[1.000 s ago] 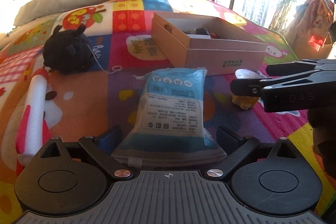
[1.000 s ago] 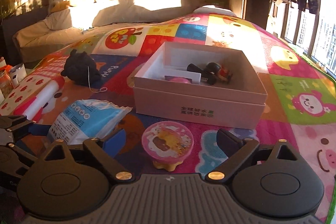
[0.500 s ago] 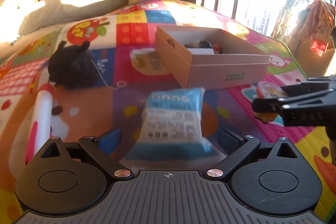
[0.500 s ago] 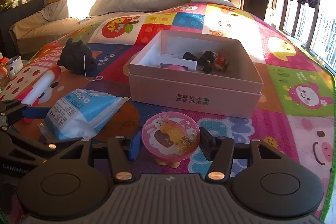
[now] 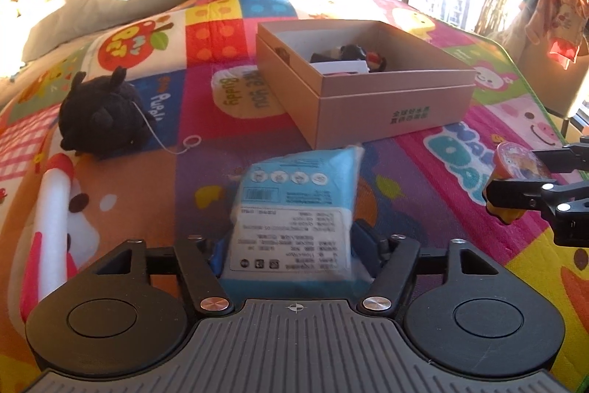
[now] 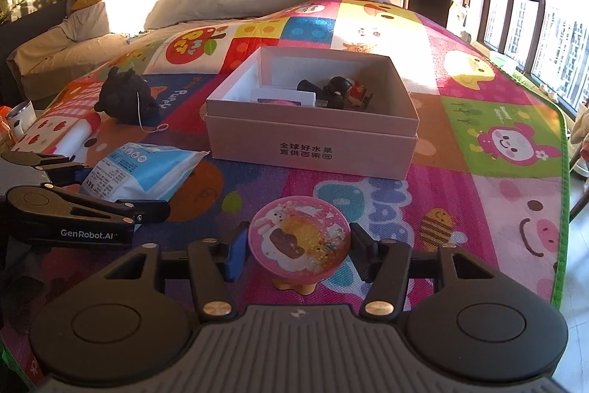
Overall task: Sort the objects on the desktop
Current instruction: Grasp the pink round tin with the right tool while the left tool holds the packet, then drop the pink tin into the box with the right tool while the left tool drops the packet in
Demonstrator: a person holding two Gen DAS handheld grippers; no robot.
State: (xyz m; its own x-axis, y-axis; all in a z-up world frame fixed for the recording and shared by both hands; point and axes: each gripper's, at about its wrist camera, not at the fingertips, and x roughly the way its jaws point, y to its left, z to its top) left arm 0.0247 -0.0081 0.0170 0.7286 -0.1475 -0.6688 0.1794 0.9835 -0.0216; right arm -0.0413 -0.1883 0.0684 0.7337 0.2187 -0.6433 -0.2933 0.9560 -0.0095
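Observation:
A blue-and-white packet (image 5: 294, 205) lies on the colourful play mat (image 5: 206, 183). My left gripper (image 5: 291, 249) has its near end between the fingers; the jaws are closing and the pads press its sides. In the right wrist view the packet (image 6: 143, 168) lies at the left with the left gripper (image 6: 121, 186) on it. A round pink toy (image 6: 299, 236) on a yellow base sits between the pads of my right gripper (image 6: 299, 256), which is shut on it. The left wrist view has that toy (image 5: 515, 164) at the far right. Beyond stands an open cardboard box (image 6: 313, 150).
The box (image 5: 394, 102) holds dark toys (image 6: 338, 87) and a white card. A black plush (image 5: 103, 113) with a string loop lies to the left, and a white-and-red roll (image 5: 51, 216) nearer. Pillows and soft toys line the back. The mat's green edge (image 6: 561, 209) runs on the right.
The right jaws came in onto the pink toy, and that gripper drifted to the right in the left wrist view. The left jaws then narrowed onto the packet.

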